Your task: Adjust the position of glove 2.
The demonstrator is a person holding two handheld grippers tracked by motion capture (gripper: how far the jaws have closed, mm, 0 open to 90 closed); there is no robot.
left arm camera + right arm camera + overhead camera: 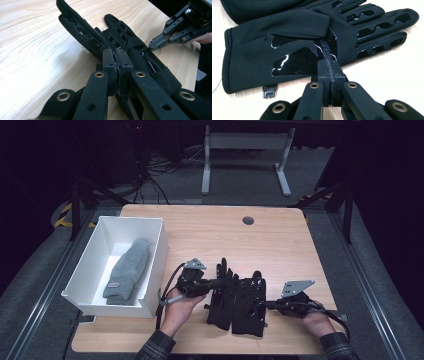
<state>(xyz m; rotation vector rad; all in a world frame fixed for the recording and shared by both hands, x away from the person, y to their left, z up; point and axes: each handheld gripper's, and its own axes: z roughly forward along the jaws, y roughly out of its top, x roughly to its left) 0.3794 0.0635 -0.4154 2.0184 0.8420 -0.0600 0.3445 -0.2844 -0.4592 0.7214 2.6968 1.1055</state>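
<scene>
Two black gloves [236, 302] lay side by side, palms up, on the wooden table [280, 245], near its 6 o'clock edge, fingers pointing to 12. The left glove [221, 295] sat at 9 o'clock of the right glove [250, 307]; the two touched along their sides.

Left gripper [212, 282] came in from 9 o'clock in the high view. In the left gripper view [116, 65] its jaws were pressed together at the tips, right at the edge of the left glove [82, 32]. Thin dark fabric seemed caught in the seam between the pads, but I cannot tell for sure whether it was pinched.

Right gripper [265, 305] came in from 3 o'clock, held by the right hand [312, 320]. In the right gripper view [331, 72] the jaws were closed pad to pad, tips just at the near edge of the right glove [294, 42], by its glossy palm print. Cannot tell if fabric was nipped. A small black clip [269, 91] hung at the cuff, at 8 o'clock of the tips.

White bin [155, 265] stood at 9 o'clock of the gloves, well apart, with a grey knit mitten [129, 270] lying inside. Round grommet [248, 220] sat in the table at 12 o'clock.
</scene>
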